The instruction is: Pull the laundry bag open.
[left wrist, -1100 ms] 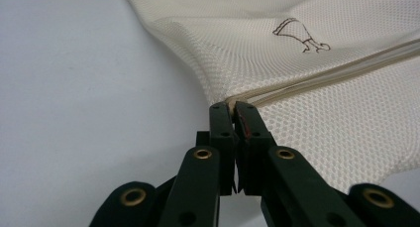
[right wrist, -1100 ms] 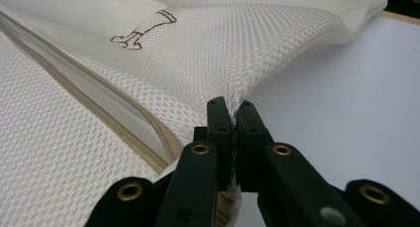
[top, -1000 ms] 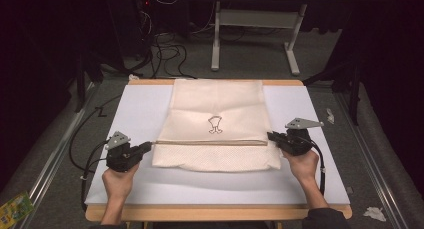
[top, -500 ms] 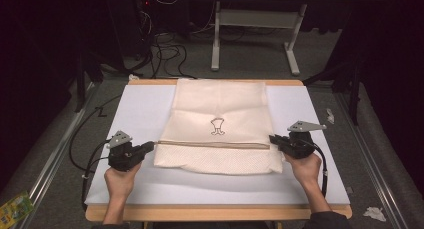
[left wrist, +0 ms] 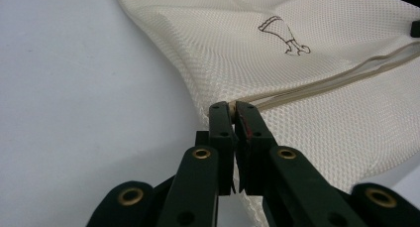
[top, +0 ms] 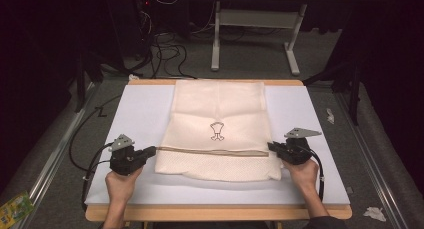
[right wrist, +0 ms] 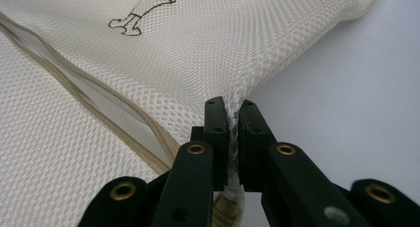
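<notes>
Cream mesh laundry bag [top: 218,134] pinched at both side edges on white table [top: 135,114].
Left gripper [left wrist: 234,108] clamped on zipper end; right gripper [right wrist: 233,105] clamped on mesh, jaws just easing.

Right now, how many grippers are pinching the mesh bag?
2. The left gripper is shut on the mesh bag at its left edge, by the zipper. The right gripper is shut on its right edge, mesh bunched between the pads.

Probably a lab: dark room, cables [top: 165,49] at eleven o'clock, white-topped table [top: 305,109], metal stand [top: 255,19] at twelve.
</notes>
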Tool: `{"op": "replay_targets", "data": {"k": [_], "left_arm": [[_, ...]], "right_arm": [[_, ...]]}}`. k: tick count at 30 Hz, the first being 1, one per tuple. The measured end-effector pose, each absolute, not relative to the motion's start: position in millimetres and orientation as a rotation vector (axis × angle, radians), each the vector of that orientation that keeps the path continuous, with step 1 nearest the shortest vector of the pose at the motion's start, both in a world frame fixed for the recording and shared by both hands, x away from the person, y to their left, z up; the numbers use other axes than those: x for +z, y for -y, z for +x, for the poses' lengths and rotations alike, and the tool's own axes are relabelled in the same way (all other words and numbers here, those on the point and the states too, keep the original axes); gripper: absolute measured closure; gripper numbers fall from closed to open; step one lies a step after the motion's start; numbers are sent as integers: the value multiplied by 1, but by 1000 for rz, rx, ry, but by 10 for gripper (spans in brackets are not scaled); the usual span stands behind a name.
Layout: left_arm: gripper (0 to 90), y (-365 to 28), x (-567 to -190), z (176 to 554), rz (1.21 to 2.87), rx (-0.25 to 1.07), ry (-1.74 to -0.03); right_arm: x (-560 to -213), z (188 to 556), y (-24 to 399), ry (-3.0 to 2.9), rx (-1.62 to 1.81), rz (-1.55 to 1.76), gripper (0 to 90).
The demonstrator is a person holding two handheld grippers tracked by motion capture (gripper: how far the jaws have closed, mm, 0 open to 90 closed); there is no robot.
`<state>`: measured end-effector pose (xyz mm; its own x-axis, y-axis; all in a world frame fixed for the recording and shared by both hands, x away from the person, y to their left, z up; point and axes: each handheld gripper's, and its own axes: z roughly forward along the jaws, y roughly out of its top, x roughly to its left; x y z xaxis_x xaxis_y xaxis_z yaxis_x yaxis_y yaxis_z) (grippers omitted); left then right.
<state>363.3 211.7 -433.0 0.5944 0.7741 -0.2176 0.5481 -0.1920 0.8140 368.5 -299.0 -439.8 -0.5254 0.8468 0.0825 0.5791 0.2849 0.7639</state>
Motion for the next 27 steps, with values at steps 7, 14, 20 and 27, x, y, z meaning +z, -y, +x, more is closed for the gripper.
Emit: {"op": "replay_targets", "data": {"k": [7, 14, 20, 27], "left_arm": [[861, -210, -434, 361, 1879, 290, -1054], [866, -209, -435, 358, 1877, 301, -1044], [898, -212, -433, 356, 1857, 316, -1040], [885, -207, -438, 357, 1876, 305, -1037]], "right_arm": [[-447, 365, 297, -2206, 1080, 1306, 850], [-453, 364, 294, -2215, 1040, 1311, 850], [-457, 362, 293, -2223, 1028, 1317, 848], [-464, 364, 290, -2242, 981, 1332, 761]]}}
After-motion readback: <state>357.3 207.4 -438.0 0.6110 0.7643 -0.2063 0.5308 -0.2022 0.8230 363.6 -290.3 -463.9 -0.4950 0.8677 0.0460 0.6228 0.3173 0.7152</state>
